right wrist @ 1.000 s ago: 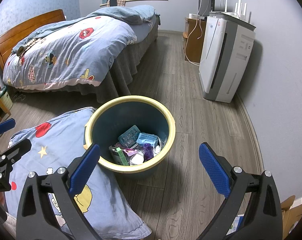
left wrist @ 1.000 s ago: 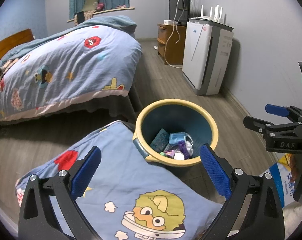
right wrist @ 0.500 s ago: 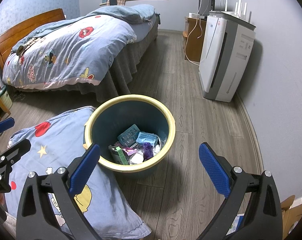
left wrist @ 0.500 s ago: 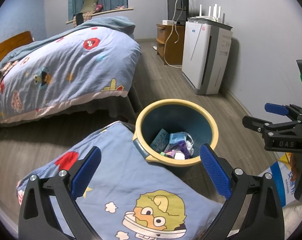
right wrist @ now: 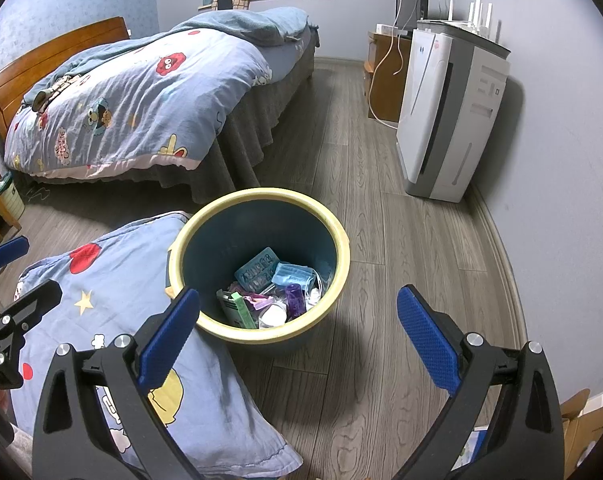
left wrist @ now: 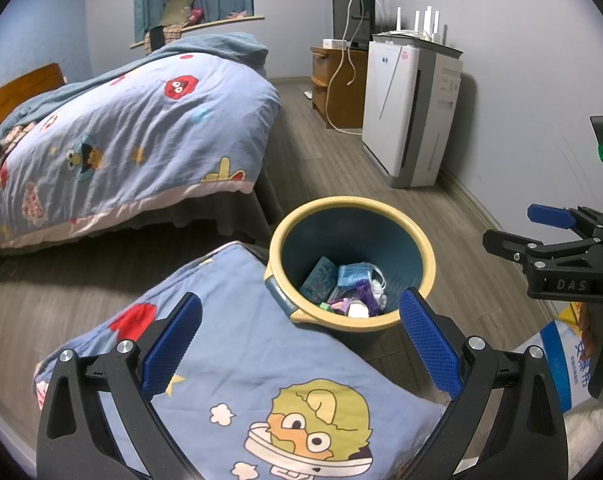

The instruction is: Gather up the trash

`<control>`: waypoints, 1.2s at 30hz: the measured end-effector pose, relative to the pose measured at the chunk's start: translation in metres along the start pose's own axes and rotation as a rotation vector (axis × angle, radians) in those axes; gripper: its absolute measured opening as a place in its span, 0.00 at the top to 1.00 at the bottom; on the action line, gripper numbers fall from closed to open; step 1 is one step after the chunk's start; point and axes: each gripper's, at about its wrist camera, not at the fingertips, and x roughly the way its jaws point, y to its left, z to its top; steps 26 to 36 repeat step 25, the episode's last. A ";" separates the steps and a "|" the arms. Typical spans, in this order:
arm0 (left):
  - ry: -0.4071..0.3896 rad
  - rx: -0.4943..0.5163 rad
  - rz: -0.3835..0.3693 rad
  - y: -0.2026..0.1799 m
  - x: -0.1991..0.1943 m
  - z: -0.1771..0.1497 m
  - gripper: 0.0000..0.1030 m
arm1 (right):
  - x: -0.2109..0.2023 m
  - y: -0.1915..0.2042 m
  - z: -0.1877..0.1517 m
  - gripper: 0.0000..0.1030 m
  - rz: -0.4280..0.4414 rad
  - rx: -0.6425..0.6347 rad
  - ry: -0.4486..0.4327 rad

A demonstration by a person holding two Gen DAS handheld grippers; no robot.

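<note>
A blue waste bin with a yellow rim [left wrist: 381,206] [right wrist: 261,194] stands on the wooden floor. Its bottom holds trash: a blue face mask [left wrist: 351,273] [right wrist: 293,275], a teal blister pack [left wrist: 319,277] [right wrist: 257,270], a purple piece [right wrist: 294,300] and other scraps. My left gripper [left wrist: 299,336] hovers open over a cartoon-print pillow [left wrist: 261,368] just before the bin, nothing between its fingers. My right gripper [right wrist: 297,330] hangs open above the bin's near rim, also with nothing in it. Each gripper shows at the edge of the other's view.
A bed with a blue cartoon quilt [left wrist: 121,140] [right wrist: 141,100] fills the left. A white air purifier [left wrist: 409,112] [right wrist: 449,120] stands against the right wall, with a wooden cabinet [left wrist: 337,84] and cables behind it. A printed bag [left wrist: 561,364] lies at the lower right.
Both views have shifted very slightly; the bin and its trash lie as before. Both grippers stay open.
</note>
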 end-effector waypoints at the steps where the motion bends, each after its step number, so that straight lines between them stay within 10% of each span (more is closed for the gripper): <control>1: 0.000 0.000 -0.001 0.001 0.000 0.000 0.05 | 0.000 0.000 0.000 0.06 0.000 -0.001 0.001; 36: 0.055 -0.023 0.017 0.041 -0.014 -0.012 0.05 | 0.033 0.018 0.001 0.06 -0.038 0.208 0.164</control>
